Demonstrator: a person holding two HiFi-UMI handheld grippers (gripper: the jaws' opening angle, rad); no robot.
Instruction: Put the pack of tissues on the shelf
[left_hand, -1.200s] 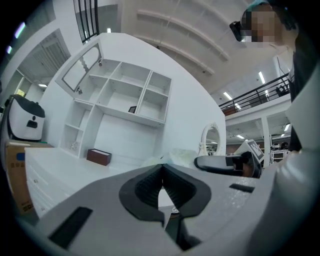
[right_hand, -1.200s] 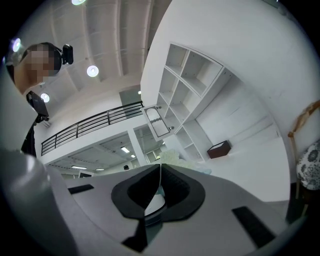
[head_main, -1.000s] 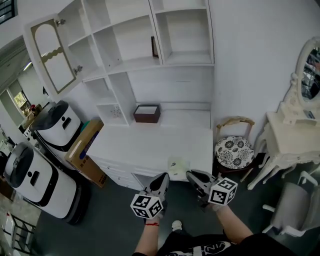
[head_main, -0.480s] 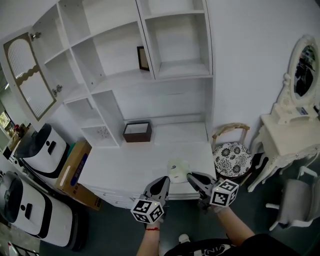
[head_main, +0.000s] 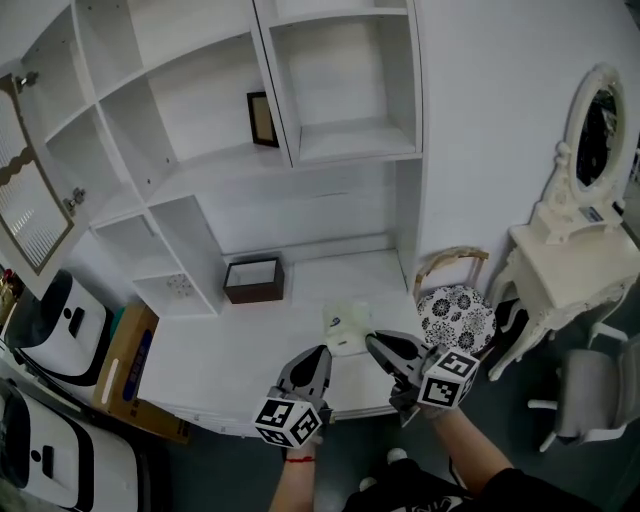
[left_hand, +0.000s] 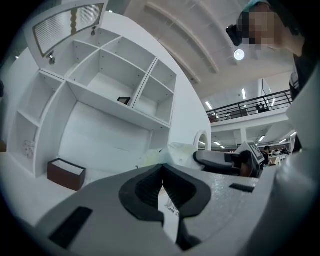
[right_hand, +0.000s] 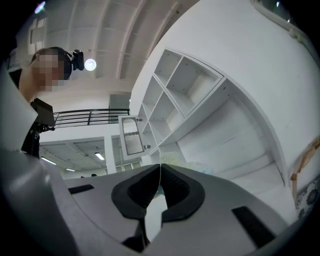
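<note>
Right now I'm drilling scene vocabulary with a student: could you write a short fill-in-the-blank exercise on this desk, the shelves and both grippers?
1. The left gripper and right gripper, jaws shut, each pinch an edge of the pack of tissues, over the white ___.
2. The ___ box sits there too, left of the pack in the head view.
3. On the shelf above stands a small dark picture ___.
Missing words: desk; brown; frame.

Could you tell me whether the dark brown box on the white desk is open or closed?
Open: the dark brown rectangular box shows no lid, its brown rim framing a pale inside.
</note>
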